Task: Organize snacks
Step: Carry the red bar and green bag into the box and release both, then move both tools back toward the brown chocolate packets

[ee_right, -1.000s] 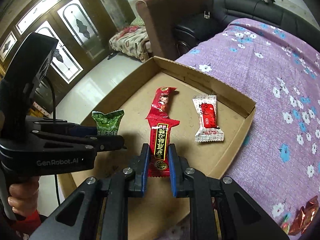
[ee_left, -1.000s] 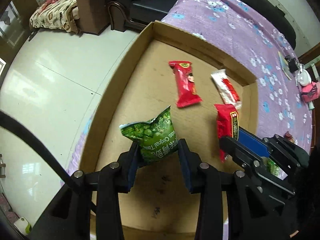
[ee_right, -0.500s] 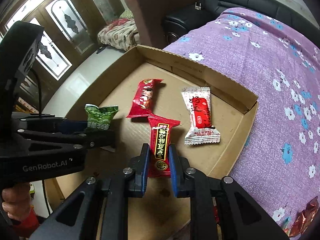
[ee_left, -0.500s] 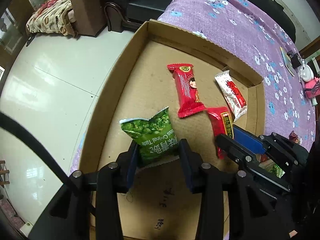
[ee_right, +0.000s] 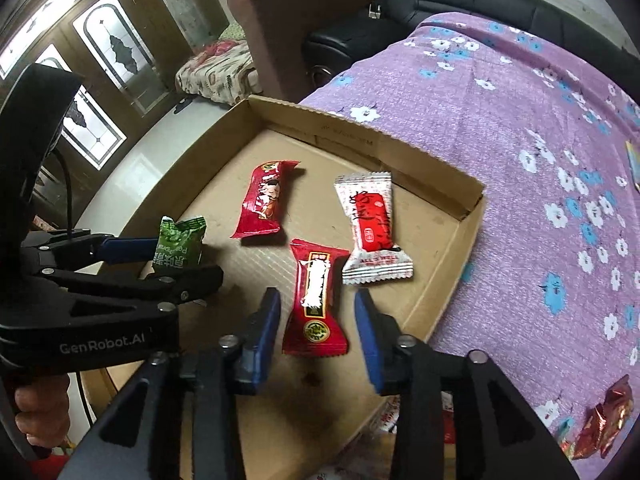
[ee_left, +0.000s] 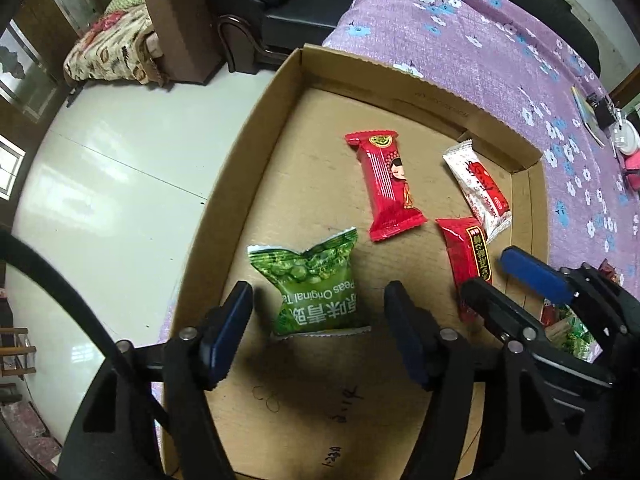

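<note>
Cardboard tray (ee_left: 256, 148): shallow, corrugated, brown, low folded walls, scuffed floor with faint pen marks; it lies on a purple floral cloth (ee_left: 480, 40) that covers the surface.

Green pea packet (ee_left: 316, 284): glossy foil pillow pack, crimped serrated ends, printed peas and white lettering. It lies flat on the tray floor between the blue pads of the left claw (ee_left: 320, 320), clear of both. The left claw's jaws have just been opening and stand released around it.

Red bar with gold label (ee_right: 316, 292): slim, shiny film wrapper, pinched at both ends, a black and gold panel down its middle. It lies on the tray floor between the pads of the right claw (ee_right: 316, 332), with a gap on each side. The right claw's jaws have just been opening too, and are released.

Red bar with cartoon figure (ee_left: 386, 184): longer, striped red wrapper, flat on the floor further in, near the tray's middle.

White and red packet (ee_right: 372, 224): matte white wrapper, red centre panel, zigzag crimps; its near end lies just beside the far end of the gold-label bar.

Loose snacks (ee_right: 604, 416): crinkled red and gold wrappers on the cloth outside the tray, on the right.

Hand (ee_right: 40, 416): grips the left claw's black handle.
</note>
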Demonstrator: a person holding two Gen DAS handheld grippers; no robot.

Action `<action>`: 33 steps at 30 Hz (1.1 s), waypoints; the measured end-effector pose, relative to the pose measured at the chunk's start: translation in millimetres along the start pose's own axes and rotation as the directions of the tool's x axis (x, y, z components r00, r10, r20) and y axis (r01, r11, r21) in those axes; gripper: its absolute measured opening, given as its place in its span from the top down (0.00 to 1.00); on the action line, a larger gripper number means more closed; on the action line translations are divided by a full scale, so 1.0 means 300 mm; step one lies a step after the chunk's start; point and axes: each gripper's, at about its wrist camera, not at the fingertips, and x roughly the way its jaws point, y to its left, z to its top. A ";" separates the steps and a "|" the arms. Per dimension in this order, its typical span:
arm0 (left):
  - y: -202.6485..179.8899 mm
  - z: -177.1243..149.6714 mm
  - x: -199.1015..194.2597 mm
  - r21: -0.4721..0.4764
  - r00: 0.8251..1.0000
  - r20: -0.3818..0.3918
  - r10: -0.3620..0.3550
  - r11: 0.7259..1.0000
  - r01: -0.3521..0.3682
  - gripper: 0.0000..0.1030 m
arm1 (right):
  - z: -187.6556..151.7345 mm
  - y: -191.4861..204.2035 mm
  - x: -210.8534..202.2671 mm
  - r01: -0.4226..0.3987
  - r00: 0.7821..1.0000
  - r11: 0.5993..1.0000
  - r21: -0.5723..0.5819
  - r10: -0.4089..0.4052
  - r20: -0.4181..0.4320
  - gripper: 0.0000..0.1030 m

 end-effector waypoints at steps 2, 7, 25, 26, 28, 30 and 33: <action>-0.005 -0.004 -0.008 0.003 1.000 0.008 0.021 1.000 -0.021 0.29 | -0.003 -0.005 -0.014 0.003 1.000 1.000 0.011 -0.003 0.000 0.57; -0.003 -0.023 -0.036 -0.021 0.999 0.030 0.011 1.000 -0.010 0.28 | -0.022 -0.018 -0.061 -0.033 0.999 0.998 0.048 0.032 0.015 0.43; -0.221 -0.161 -0.222 -0.050 0.989 0.150 -0.016 0.998 0.024 0.28 | -0.201 -0.153 -0.320 0.193 0.968 0.981 -0.029 -0.185 0.169 0.31; -0.247 -0.167 -0.223 -0.047 0.989 0.148 -0.018 0.999 0.025 0.27 | -0.213 -0.190 -0.338 0.205 0.964 0.979 -0.019 -0.198 0.176 0.30; -0.301 -0.179 -0.219 -0.038 0.990 0.136 -0.021 0.999 0.026 0.27 | -0.239 -0.288 -0.371 0.220 0.960 0.975 0.014 -0.219 0.172 0.30; -0.352 -0.197 -0.216 -0.033 0.991 0.129 -0.024 0.999 0.029 0.27 | -0.263 -0.385 -0.396 0.244 0.953 0.968 0.054 -0.250 0.169 0.30; -0.428 -0.217 -0.215 -0.024 0.993 0.116 -0.035 0.999 0.038 0.27 | -0.297 -0.524 -0.445 0.292 0.928 0.948 0.122 -0.312 0.202 0.30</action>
